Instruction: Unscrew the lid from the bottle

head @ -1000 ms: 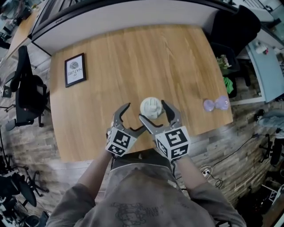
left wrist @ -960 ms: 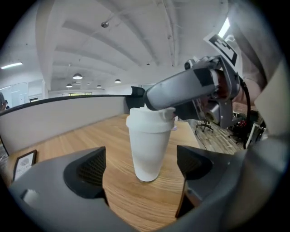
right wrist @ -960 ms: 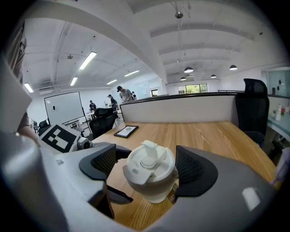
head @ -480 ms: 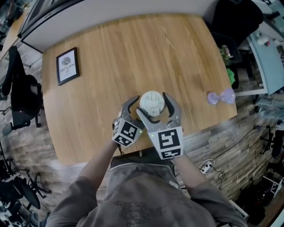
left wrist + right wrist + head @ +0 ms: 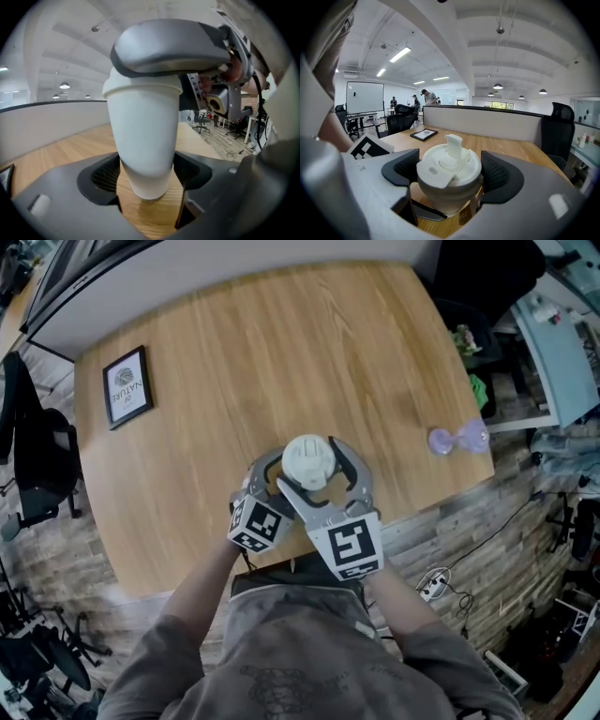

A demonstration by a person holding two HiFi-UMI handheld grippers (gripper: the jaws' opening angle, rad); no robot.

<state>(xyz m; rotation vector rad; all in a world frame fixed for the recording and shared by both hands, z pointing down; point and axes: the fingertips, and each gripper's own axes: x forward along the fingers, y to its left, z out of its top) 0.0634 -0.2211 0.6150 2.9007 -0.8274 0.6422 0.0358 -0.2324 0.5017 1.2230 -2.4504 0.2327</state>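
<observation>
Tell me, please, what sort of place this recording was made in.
Probably an open-plan office: a wooden desk backed by a partition screen, a black office chair, and a whiteboard further back.

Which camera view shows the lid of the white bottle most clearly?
The right gripper view: the lid, with its spout, sits in the right tongs. The head view shows only its round top. In the left gripper view a jaw of those tongs largely hides it; only the bottle body shows.

Wht bottle (image 5: 143, 140), wood-grain tbl (image 5: 281, 343)
</observation>
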